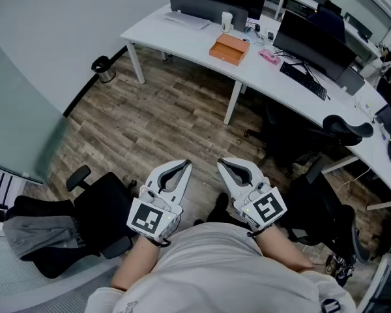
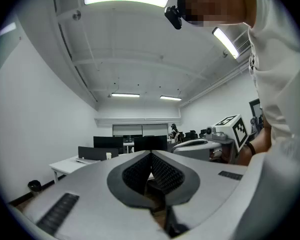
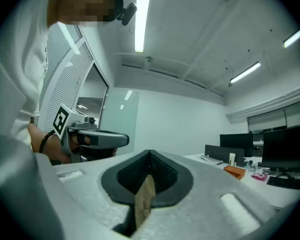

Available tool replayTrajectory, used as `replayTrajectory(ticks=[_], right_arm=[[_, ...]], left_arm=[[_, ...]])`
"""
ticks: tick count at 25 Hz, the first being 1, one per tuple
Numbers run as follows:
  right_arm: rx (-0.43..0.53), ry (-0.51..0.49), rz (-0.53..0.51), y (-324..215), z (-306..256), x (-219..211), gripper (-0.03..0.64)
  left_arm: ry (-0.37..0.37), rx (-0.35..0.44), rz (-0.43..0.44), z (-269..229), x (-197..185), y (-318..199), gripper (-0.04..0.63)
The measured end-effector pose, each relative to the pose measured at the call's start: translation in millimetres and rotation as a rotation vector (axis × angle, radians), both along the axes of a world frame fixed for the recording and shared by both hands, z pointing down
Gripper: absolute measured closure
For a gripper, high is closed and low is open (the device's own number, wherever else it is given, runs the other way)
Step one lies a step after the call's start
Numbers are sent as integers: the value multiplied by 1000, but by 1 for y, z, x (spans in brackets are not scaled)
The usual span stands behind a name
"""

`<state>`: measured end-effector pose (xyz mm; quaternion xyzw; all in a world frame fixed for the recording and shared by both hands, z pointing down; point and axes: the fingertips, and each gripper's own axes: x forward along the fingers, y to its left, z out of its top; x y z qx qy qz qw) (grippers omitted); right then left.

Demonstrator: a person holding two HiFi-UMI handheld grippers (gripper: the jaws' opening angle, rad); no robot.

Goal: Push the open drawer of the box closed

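The orange box lies on the long white desk far ahead of me; from here I cannot tell how its drawer stands. It also shows small in the right gripper view, orange box. Both grippers are held close to the person's chest, well above the wood floor and far from the box. The left gripper has its jaws together with nothing between them, and so has the right gripper. The left gripper view looks along closed fingertips toward the room; the right gripper shows beside it.
Monitors, a keyboard, a cup and a pink item sit on the desk. Black office chairs stand at left and right. A bin stands by the wall.
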<state>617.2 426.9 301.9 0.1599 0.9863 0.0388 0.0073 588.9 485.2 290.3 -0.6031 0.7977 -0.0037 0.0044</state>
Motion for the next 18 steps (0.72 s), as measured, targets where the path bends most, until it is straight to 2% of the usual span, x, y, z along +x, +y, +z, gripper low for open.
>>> replayTrajectory(ticks=[7, 10, 15, 18], right_arm=[[10, 6, 2, -32, 7, -11, 615], [1, 0, 4, -57, 13, -14, 615], [-5, 7, 25, -116, 27, -32, 615], [-13, 1, 39, -159, 31, -47, 614]], left_arm=[[26, -3, -3, 5, -14, -27, 595], [24, -34, -5, 15, -20, -49, 595], [47, -41, 7, 30, -42, -102, 595], [27, -53, 38, 37, -56, -148, 595]])
